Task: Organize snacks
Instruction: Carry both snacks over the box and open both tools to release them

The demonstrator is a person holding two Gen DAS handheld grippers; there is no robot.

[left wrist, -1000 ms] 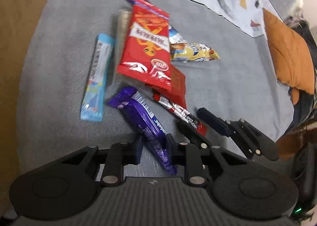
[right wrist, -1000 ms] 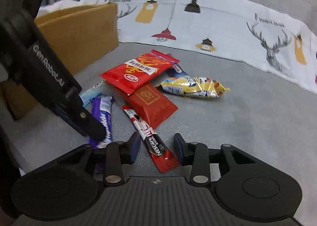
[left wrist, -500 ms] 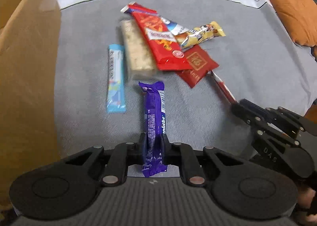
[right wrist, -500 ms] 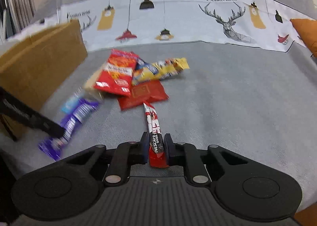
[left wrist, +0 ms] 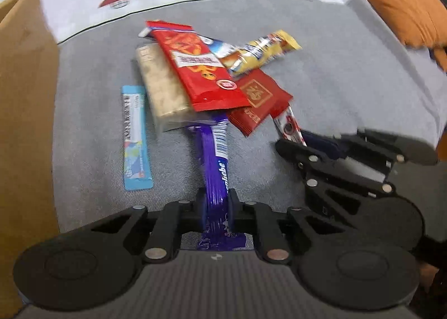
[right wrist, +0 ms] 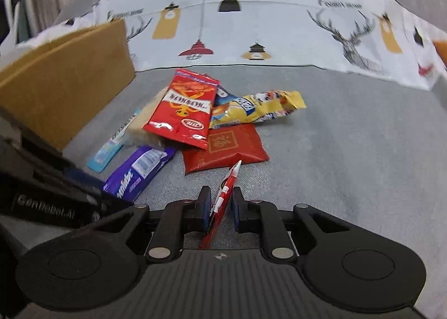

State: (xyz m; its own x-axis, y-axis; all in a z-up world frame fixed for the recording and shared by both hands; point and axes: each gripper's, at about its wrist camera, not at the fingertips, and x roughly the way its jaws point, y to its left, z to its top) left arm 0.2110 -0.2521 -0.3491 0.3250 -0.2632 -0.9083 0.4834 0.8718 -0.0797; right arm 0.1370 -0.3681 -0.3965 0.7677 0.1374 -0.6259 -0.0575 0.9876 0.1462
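My left gripper (left wrist: 215, 196) is closing on the near end of a purple chocolate bar (left wrist: 213, 157), and its pads press the wrapper. The bar's far end reaches under the snack pile on the grey cover. My right gripper (right wrist: 219, 199) is shut on a thin red coffee stick (right wrist: 227, 182), which stands on edge between the pads and points at the pile. In the left wrist view the right gripper (left wrist: 296, 143) holds the stick (left wrist: 287, 123) at the right. The right wrist view shows the purple bar (right wrist: 139, 173) and left gripper (right wrist: 103, 190) at the left.
The pile holds a big red packet (left wrist: 198, 67), a yellow packet (left wrist: 259, 53), a dark red packet (left wrist: 257, 98) and a beige bar (left wrist: 162, 90). A light blue stick (left wrist: 134, 134) lies left. A cardboard box (left wrist: 25, 123) stands at the left, an orange cushion (left wrist: 405, 3) far right.
Both grippers went from open around their snacks to shut on them. The purple bar now points straight ahead from the left gripper. The red stick has turned onto its edge.
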